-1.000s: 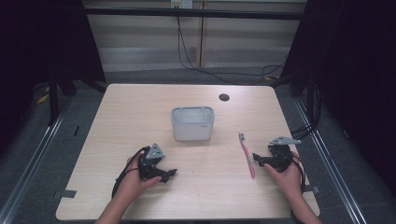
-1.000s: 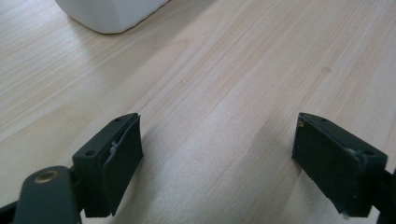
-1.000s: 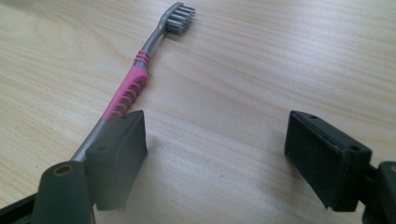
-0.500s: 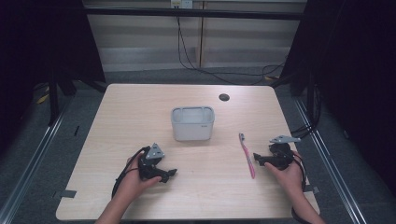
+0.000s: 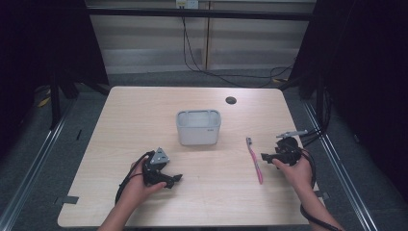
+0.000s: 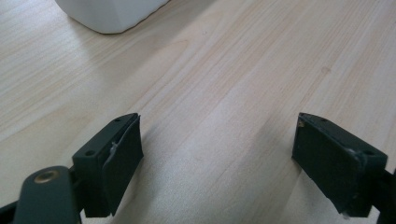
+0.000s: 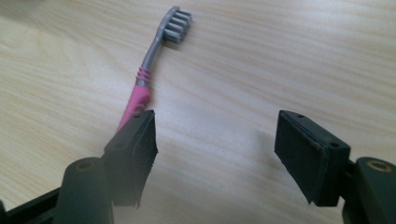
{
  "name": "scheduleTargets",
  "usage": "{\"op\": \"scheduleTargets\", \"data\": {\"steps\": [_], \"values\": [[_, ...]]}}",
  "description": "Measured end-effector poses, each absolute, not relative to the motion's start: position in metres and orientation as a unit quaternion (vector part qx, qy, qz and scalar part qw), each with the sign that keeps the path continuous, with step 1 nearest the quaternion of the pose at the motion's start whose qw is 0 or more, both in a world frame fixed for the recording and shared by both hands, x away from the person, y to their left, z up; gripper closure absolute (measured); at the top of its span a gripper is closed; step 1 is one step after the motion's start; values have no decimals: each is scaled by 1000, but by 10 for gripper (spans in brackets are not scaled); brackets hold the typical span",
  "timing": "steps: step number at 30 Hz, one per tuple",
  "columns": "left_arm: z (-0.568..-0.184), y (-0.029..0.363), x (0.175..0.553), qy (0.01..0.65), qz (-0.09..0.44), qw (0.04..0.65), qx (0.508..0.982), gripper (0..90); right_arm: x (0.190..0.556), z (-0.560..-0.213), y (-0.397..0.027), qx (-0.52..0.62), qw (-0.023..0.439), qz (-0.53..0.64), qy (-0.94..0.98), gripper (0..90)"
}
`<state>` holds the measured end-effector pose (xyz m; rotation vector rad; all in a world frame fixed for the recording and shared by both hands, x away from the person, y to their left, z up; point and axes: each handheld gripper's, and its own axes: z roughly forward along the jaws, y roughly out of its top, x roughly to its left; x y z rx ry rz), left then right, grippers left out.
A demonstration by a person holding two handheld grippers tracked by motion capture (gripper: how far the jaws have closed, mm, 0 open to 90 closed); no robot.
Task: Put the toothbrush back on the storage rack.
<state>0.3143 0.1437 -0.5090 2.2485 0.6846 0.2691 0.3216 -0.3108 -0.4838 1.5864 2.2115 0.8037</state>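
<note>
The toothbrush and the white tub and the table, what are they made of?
The toothbrush looks like plastic: a smooth pink handle with ribbed bands, a grey neck and pale bristles. The white tub seems to be matte plastic, going by its rounded corners and thin, even walls. The table shows pale wood grain, though it may be a printed laminate over board rather than solid wood.

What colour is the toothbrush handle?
Pink, turning grey toward the bristled head; the toothbrush shows best in the right gripper view.
</note>
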Motion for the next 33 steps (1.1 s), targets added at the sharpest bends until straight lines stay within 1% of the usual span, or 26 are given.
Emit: {"op": "scheduleTargets", "data": {"steps": [4, 10, 15, 17, 18, 28, 33], "values": [[-509, 144, 314, 267, 105, 378, 880, 155, 328, -477, -306, 553, 146, 276, 772, 307], [-509, 144, 314, 267, 106, 377, 880, 155, 335, -470, -300, 549, 134, 275, 778, 353], [-509, 144, 314, 266, 106, 377, 881, 155, 340, -463, -294, 548, 130, 277, 779, 366], [-509, 144, 314, 267, 105, 378, 880, 156, 342, -462, -292, 546, 133, 279, 779, 367], [-509, 144, 314, 267, 106, 377, 881, 155, 343, -461, -289, 545, 129, 280, 780, 395], [-509, 144, 314, 267, 105, 377, 881, 156, 350, -460, -284, 552, 118, 274, 778, 419], [-509, 144, 314, 267, 105, 377, 880, 156, 353, -461, -283, 556, 111, 275, 777, 451]]}}
